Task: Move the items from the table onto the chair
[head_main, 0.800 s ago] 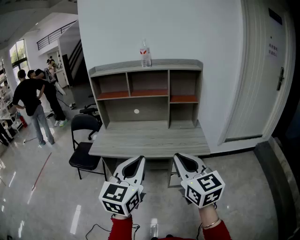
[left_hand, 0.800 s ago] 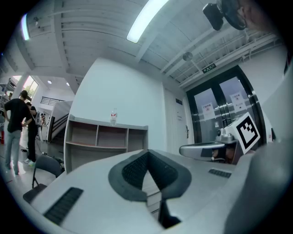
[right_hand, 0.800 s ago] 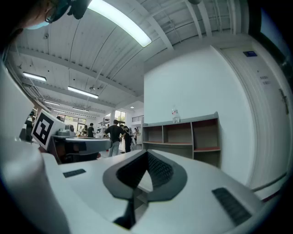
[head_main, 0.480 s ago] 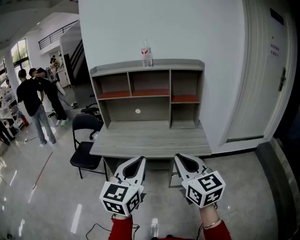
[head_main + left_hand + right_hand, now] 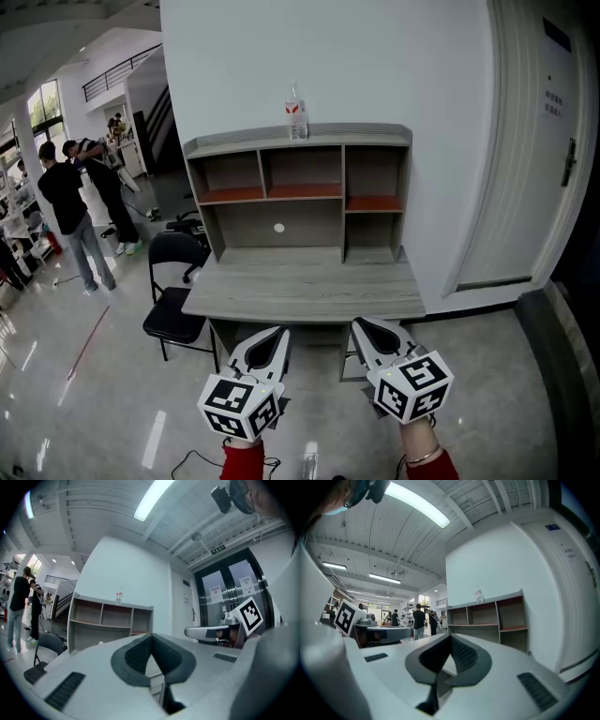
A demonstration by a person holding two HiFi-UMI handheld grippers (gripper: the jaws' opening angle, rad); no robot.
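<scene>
Ahead, bottle atop shelf unit; black chair just beside desk.

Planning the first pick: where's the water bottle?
In the head view, the water bottle stands on top of the desk's shelf unit, near its middle, against the white wall; the black chair is lower left.

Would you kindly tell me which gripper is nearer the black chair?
Left. The left gripper is right of the chair, short of the desk; the right gripper is farther to the right.
</scene>
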